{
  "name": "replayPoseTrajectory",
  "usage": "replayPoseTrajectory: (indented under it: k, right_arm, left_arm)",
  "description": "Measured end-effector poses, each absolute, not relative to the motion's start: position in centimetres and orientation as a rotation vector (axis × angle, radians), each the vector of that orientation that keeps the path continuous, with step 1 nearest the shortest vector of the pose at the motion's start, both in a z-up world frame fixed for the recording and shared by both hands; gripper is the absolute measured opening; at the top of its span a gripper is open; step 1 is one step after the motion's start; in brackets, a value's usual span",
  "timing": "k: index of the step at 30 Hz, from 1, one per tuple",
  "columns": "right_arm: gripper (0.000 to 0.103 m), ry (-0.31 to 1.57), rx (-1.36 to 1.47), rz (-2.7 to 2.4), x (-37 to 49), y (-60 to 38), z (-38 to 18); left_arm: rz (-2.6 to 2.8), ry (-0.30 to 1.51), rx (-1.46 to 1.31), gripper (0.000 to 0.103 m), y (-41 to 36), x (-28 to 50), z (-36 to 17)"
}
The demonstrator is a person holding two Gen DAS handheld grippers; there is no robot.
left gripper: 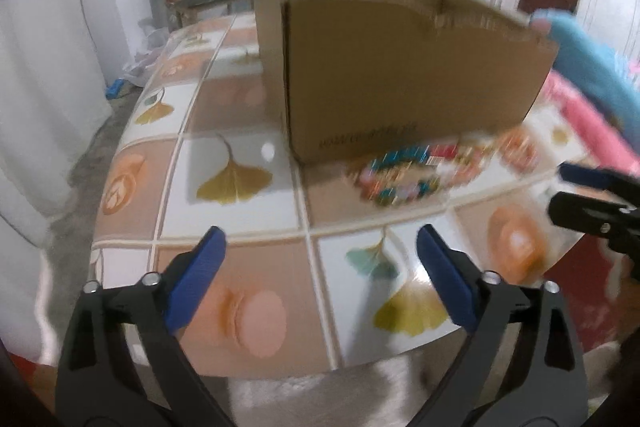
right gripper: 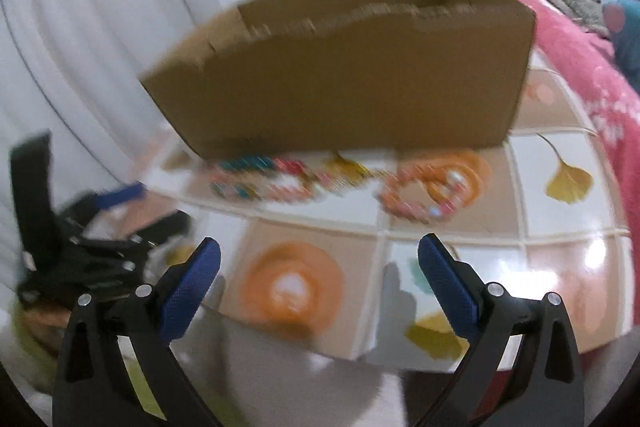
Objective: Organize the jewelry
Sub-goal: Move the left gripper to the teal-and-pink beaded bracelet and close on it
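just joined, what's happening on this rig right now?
A person holds two handheld grippers over a patterned table. Both the left gripper and the right gripper are open and empty. Several beaded bracelets lie loose on the table in front of a cardboard box: a multicoloured one and an orange-pink one among them. Nothing has been picked up at this moment; the frames are blurred.
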State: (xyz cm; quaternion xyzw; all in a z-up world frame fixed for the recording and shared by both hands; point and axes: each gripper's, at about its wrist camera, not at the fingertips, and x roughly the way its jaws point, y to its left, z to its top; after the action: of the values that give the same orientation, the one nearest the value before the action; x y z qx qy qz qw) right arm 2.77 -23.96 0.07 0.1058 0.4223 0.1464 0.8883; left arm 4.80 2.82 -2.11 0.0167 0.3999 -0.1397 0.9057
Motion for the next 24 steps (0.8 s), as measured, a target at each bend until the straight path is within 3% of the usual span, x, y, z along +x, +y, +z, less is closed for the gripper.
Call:
replayPoseTrajectory:
  k: [3,8,20,24]
  right_arm:
    - [0.085,0.884,0.245,0.317,4.0,-23.6,0.4]
    - [0.054,0.941,0.277,0.306,5.5,-22.8,-0.1]
    - [0.025,1.014,0.240,0.231,7.9,-22.7,-2.2]
    - [0.022,1.017,0.234,0.235,8.4,-22.4,-2.5]
  left_arm:
    - [-0.326,0.814,-0.023,0.068,3.1,5.6,-1.7]
    - [-0.401,0.825,-0.060,0.049,2.8,7.6,-1.7]
    - [-0.450,0.888,-0.059,0.024,1.5,9.4,-2.4]
    - [-0.449,0.912,-0.058,0.018,1.5,9.6,-2.7]
